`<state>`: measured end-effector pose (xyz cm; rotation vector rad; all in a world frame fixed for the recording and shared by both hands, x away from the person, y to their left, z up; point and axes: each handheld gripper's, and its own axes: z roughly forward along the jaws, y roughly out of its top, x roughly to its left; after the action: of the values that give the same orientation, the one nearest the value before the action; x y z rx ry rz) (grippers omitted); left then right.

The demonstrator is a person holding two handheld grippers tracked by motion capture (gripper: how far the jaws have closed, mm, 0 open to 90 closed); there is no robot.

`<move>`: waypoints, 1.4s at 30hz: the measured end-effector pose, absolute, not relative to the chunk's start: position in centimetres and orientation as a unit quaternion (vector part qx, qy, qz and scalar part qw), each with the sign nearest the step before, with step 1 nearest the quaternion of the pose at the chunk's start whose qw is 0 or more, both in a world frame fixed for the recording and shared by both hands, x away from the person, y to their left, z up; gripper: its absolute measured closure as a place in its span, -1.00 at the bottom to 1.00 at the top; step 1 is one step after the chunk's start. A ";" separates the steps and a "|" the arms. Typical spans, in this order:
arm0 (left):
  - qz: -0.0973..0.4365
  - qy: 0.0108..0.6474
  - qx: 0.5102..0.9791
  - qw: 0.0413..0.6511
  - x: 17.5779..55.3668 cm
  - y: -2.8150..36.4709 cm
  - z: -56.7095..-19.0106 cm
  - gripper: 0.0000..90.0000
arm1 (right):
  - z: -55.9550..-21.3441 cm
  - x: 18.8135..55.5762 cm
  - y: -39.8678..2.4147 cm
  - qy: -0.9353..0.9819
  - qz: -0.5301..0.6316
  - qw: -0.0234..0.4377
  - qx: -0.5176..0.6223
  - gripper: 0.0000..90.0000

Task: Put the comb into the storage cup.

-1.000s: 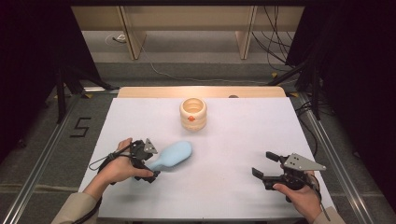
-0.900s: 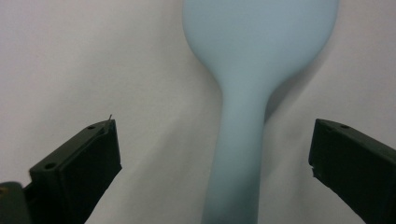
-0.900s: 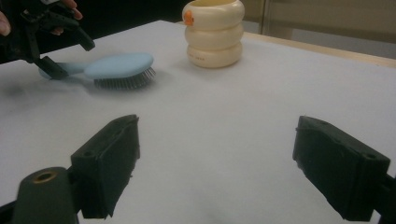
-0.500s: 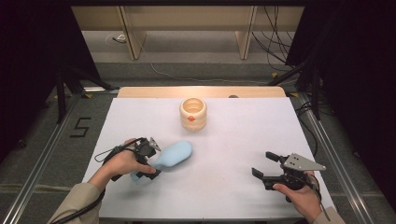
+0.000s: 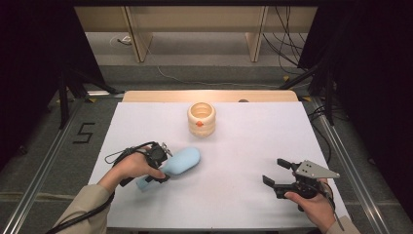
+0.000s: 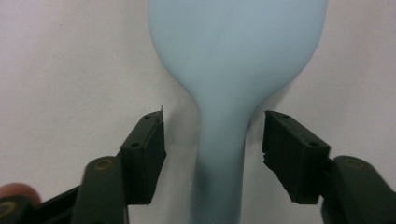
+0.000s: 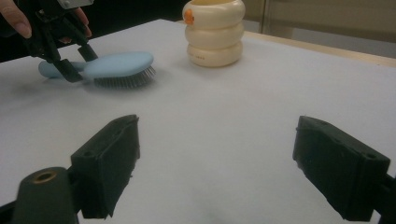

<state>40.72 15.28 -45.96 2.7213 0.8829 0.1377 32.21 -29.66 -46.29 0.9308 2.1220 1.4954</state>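
- My left gripper [image 6: 210, 140] has its jaws on either side of the blue hairbrush [image 5: 181, 162], right at the narrow neck where the handle meets the head.
- The jaws have just been closing, yet there is a gap on both sides; the pads aren't pressing on the handle, so nothing is held.
- I'm going for the neck because it's the slimmest part, and I judge a grip there will keep the brush from swinging.
- The brush lies flat on the white table [image 5: 243, 146], near the left side, bristles down, head pointing far and to the right, handle end toward me.
- My left hand [image 5: 134, 166] comes in from the near left, low over the handle, so the jaws sit level with it.
- My right gripper [image 7: 215, 172] hovers above the table at the near right, jaws well apart and nothing between them; it looks like it's waiting its turn.
- Far of the brush, around the middle of the table, stands a cream ringed cup [image 5: 201, 119] with an orange dot, upright, well apart from both grippers.
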 end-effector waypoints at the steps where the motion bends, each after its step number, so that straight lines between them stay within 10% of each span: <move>1: 0.044 0.304 0.942 0.137 40.8 15.3 -46.0 -0.01 | -46.3 32.2 -29.7 0.756 0.531 0.190 0.332 -0.65; 42: 0.037 0.313 0.944 0.098 41.2 13.6 -46.1 0.54 | -46.4 32.2 -29.6 0.757 0.530 0.189 0.332 -0.65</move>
<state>41.17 13.61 -46.14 2.7938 0.9260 0.1087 32.24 -29.61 -46.37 0.9329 2.1295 1.4891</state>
